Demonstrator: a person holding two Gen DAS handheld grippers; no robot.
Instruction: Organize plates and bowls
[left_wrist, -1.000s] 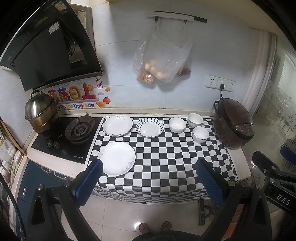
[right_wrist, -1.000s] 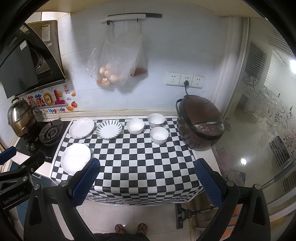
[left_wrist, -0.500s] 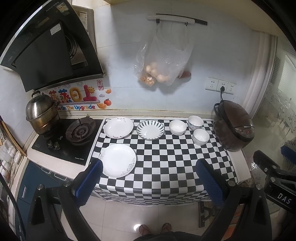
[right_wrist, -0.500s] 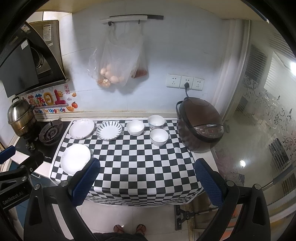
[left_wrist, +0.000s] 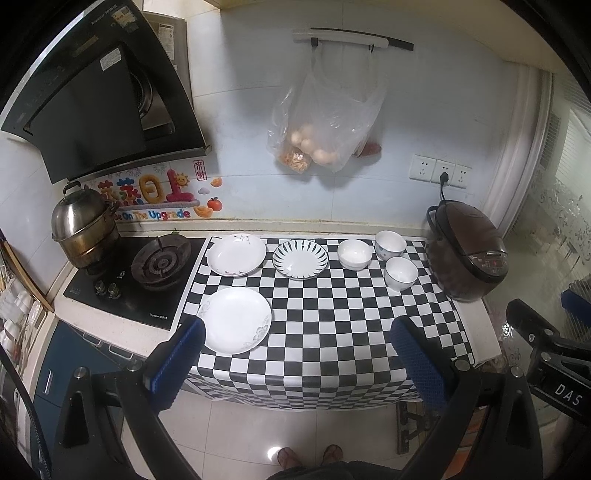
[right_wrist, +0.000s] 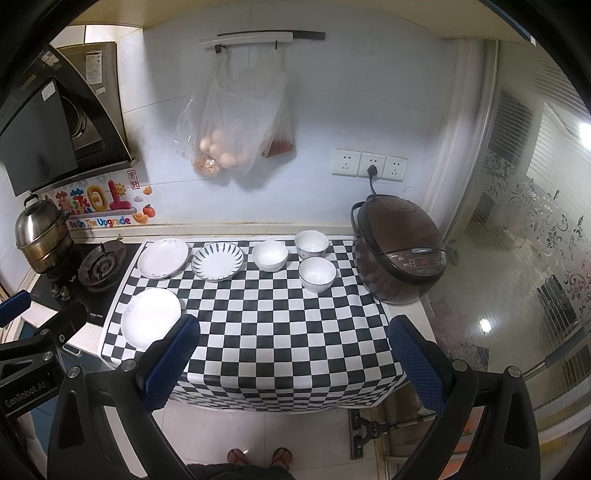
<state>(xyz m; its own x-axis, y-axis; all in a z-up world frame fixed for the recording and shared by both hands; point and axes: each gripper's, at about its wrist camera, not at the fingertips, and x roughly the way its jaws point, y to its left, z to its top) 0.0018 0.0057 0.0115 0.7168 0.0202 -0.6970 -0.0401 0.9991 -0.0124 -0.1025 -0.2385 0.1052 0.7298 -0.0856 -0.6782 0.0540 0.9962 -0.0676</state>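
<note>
six dishes lie apart on the checkered cloth (left_wrist: 332, 314), nothing stacked. left gripper (left_wrist: 295, 354) and right gripper (right_wrist: 291, 347) hang back, fingers spread and empty, likely to survey.

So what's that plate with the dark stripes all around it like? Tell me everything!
The striped plate is round and shallow, looks like glazed white ceramic, with dark stripes fanning out around its rim and a plain white middle. It looks empty and sits flat on the checkered cloth, in the back row near the wall. A white plate lies close on one side and a white bowl on the other; it does not seem to touch either.
</note>
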